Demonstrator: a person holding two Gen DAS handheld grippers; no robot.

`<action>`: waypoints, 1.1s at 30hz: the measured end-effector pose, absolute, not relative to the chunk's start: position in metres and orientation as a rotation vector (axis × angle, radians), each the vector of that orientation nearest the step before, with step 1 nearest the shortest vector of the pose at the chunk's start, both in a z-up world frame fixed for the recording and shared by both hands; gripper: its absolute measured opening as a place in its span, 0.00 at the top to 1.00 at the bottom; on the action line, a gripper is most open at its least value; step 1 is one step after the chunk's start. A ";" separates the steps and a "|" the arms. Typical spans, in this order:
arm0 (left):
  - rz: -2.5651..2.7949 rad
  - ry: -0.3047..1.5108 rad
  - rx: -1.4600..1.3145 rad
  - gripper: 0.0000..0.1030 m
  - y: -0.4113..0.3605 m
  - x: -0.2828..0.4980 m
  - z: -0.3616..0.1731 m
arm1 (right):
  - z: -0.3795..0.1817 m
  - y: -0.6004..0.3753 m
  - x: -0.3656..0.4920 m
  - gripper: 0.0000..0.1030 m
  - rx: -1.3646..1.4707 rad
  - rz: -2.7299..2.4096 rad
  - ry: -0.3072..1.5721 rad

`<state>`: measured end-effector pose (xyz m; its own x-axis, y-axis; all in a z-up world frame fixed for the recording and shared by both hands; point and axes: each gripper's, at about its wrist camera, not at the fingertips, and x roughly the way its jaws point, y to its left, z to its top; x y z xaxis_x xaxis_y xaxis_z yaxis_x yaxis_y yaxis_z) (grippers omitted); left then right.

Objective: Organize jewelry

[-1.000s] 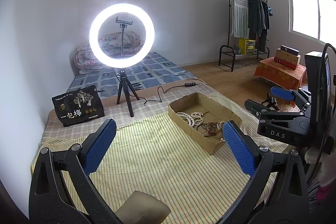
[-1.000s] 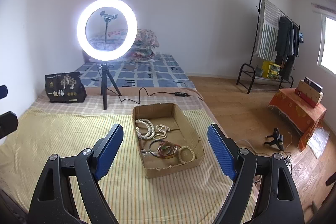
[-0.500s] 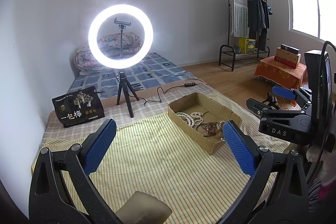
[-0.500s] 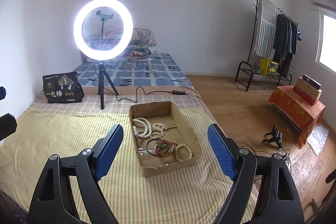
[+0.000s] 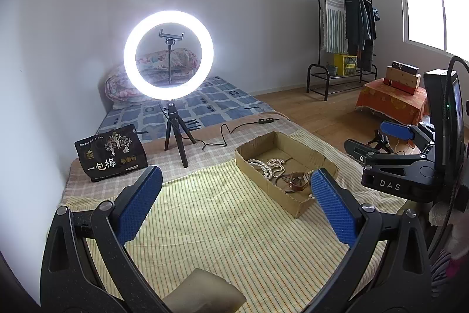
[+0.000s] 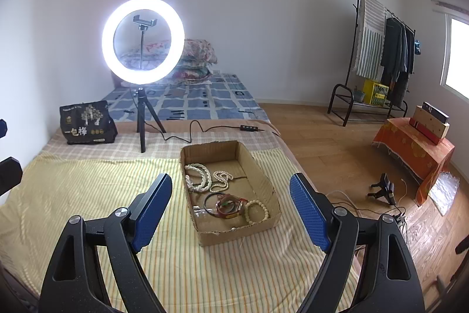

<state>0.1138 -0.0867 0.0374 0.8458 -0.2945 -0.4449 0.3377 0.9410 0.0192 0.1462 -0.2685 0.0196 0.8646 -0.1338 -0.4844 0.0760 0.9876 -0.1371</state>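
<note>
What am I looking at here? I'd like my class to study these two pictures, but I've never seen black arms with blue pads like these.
They are two hand-held claws, each with a camera looking forward along its fingers. One picture comes from the left claw, the other from the right claw. Both stand open, holding nothing.

They hover above a yellow striped cloth spread over a low bed. On it sits an open cardboard box holding white bead strands, a dark bangle, a red and brown bracelet and a pale bead bracelet. Behind stand a lit ring light on a tripod and a black bag.
</note>
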 end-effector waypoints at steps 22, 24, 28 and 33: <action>-0.330 0.451 0.103 0.00 -0.089 0.112 0.037 | 0.018 -0.266 0.147 0.20 -0.112 -0.108 0.524; -0.323 0.449 0.105 0.00 -0.086 0.113 0.039 | 0.018 -0.266 0.147 0.20 -0.112 -0.107 0.525; -0.321 0.448 0.107 0.00 -0.080 0.115 0.040 | 0.017 -0.265 0.147 0.20 -0.118 -0.106 0.531; -0.315 0.444 0.115 0.00 -0.075 0.116 0.040 | 0.017 -0.265 0.147 0.20 -0.119 -0.104 0.533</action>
<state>0.1160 -0.0755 0.0399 0.8555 -0.2740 -0.4394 0.3238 0.9453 0.0409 0.1466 -0.2646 0.0172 0.8564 -0.1297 -0.4997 0.0680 0.9878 -0.1398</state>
